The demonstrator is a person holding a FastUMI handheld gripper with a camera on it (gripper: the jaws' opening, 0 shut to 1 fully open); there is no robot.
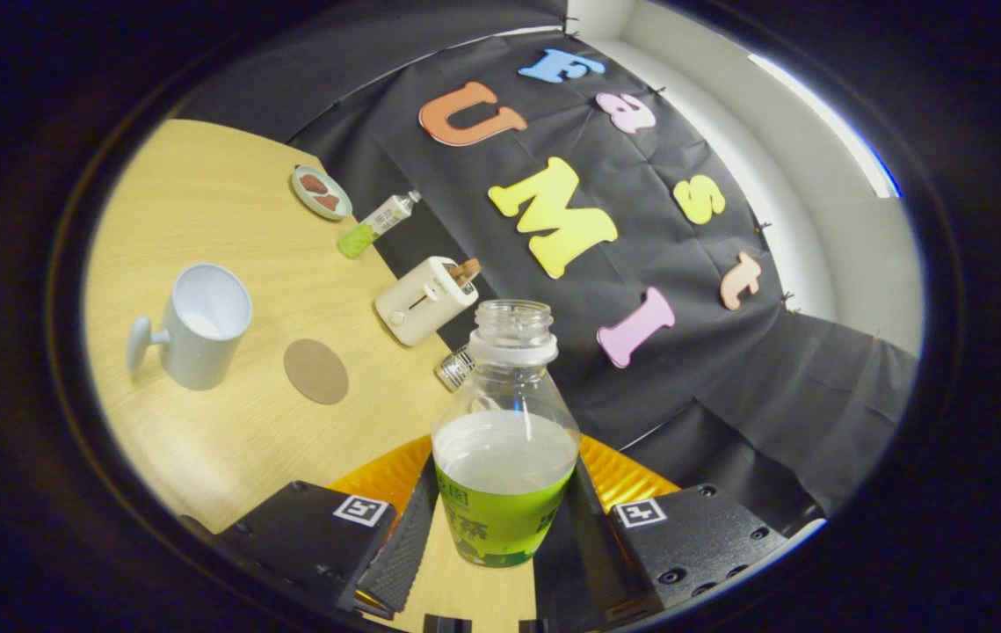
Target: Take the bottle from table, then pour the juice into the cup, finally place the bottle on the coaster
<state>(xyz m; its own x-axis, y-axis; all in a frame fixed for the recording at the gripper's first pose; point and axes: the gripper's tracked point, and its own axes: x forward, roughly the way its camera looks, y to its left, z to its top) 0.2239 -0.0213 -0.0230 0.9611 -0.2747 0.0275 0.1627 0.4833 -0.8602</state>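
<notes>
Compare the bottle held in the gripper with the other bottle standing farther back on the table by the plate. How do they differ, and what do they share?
The held bottle has no cap, its mouth open; the far bottle looks capped. The held bottle sits between the fingers of the gripper, which press on both its sides; the far bottle stands free on the table beside the plate. Both are clear plastic with green at the lower part.
</notes>
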